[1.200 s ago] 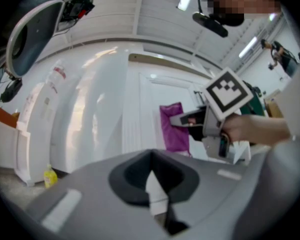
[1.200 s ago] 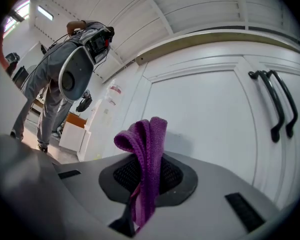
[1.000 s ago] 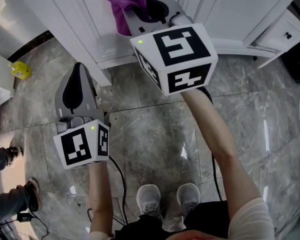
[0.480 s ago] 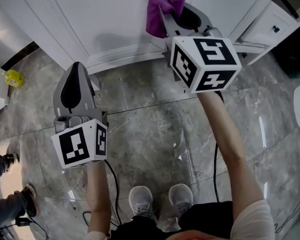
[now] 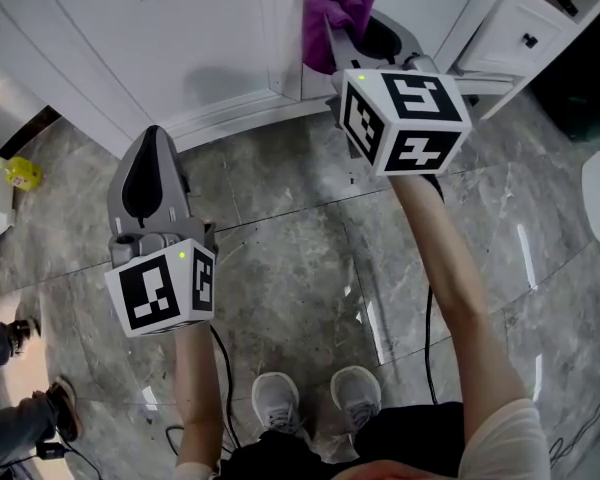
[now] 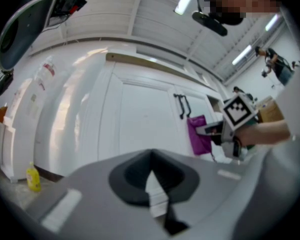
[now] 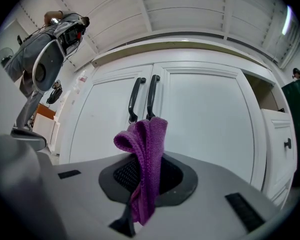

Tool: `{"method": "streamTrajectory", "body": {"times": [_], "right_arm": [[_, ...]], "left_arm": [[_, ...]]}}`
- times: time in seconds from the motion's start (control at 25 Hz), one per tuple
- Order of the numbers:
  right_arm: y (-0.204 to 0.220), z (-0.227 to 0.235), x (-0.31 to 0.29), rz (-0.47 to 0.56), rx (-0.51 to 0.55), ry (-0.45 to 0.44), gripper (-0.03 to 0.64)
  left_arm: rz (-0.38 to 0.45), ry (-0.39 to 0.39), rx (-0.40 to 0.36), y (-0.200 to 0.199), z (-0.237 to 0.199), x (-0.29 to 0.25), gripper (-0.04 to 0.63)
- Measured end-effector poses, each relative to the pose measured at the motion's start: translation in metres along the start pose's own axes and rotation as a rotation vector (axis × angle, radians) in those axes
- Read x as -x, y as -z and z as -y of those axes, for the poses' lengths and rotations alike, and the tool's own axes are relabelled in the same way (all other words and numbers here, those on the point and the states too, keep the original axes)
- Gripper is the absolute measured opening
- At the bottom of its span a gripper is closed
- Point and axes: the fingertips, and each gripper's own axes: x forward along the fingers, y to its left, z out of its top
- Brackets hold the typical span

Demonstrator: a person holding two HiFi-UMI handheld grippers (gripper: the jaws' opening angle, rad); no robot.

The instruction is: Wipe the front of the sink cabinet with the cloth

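The purple cloth hangs bunched from my right gripper, which is shut on it low against the white sink cabinet, close to the seam between its two doors. In the right gripper view the cloth stands up out of the jaws, just below the two black door handles. My left gripper hangs lower left over the floor, short of the cabinet's base, shut and holding nothing. From the left gripper view the cloth and the right gripper's marker cube show at the right.
A yellow bottle stands on the grey marble floor at the left. White drawers adjoin the cabinet at the right. A bystander's shoe is at the lower left, my own shoes below. Cables trail from both grippers.
My right gripper has carried the cloth rightward along the cabinet front, from the left door toward the seam between the doors. The left gripper has hardly moved.
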Motion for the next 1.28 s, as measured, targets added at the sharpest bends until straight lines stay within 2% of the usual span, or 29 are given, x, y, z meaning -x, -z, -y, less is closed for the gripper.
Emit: {"method": "streamTrajectory", "body": {"times": [0.32,0.6,0.84,1.08,1.28], "right_arm": [[-0.015,-0.033,0.007,0.029,-0.007,-0.074,0.052],[-0.036,-0.137,0.002,0.093,-0.045,-0.290,0.052],[-0.030,-0.233,-0.014,0.106,-0.051,-0.458,0.052],[-0.010,-0.301,-0.032,0.087,-0.083,-0.535,0.052],[0.016,-0.325,-0.047,0.043,-0.074,-0.530,0.052]], "left_arm": [[0.015,-0.025,0.006,-0.006,-0.015,0.010,0.005],[0.032,-0.060,0.011,-0.008,-0.043,0.026,0.006],[0.012,-0.115,0.014,0.005,-0.086,0.040,0.006],[-0.020,-0.164,0.019,0.025,-0.124,0.056,0.006],[-0.050,-0.196,0.038,0.044,-0.144,0.062,0.006]]}}
